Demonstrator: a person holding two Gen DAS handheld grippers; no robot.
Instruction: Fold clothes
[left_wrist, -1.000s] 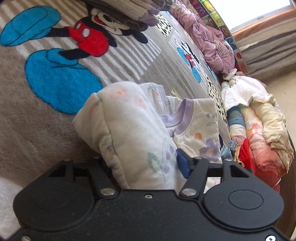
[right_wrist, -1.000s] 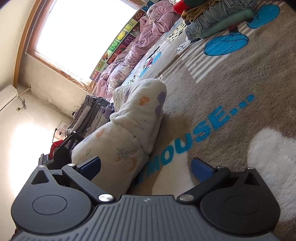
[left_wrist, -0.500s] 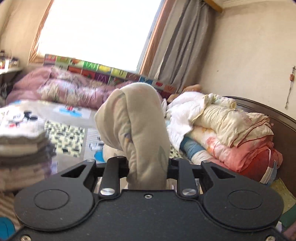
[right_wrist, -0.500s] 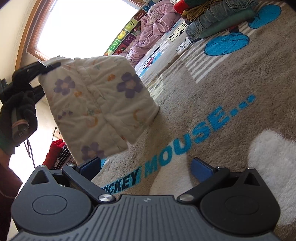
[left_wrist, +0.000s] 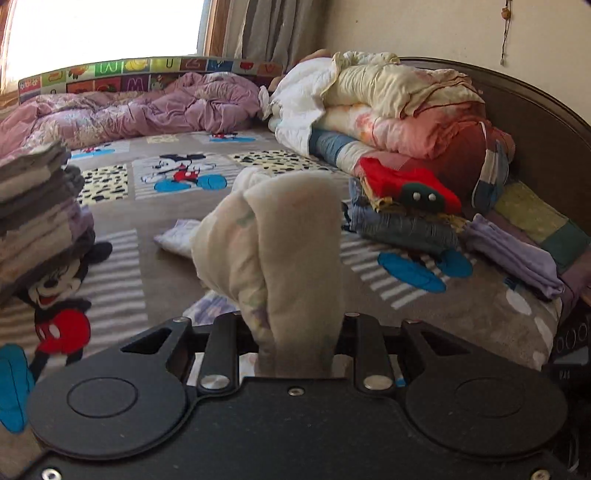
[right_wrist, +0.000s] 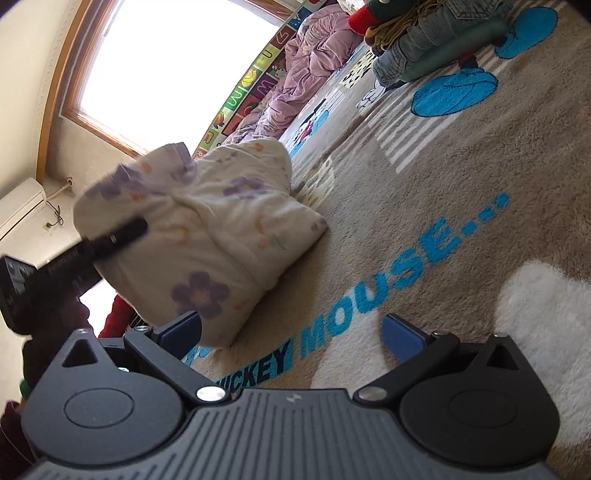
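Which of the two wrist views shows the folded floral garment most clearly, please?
The right wrist view: the floral garment appears side-on, its whole folded bundle and purple flowers visible, with the left gripper clamped on it. The left wrist view shows only a pale hump of its fabric rising between the closed jaws, hiding its shape.

The left wrist view looks level across the blanket (left_wrist: 155, 221) toward the window (left_wrist: 103, 29) and headboard (left_wrist: 535, 110), close behind a held garment (left_wrist: 288, 258). The right wrist view sits low and rolled sideways, just above the blanket (right_wrist: 424, 206). Both share the garment (right_wrist: 207, 236), window (right_wrist: 166, 66) and clothes pile (left_wrist: 402, 210).
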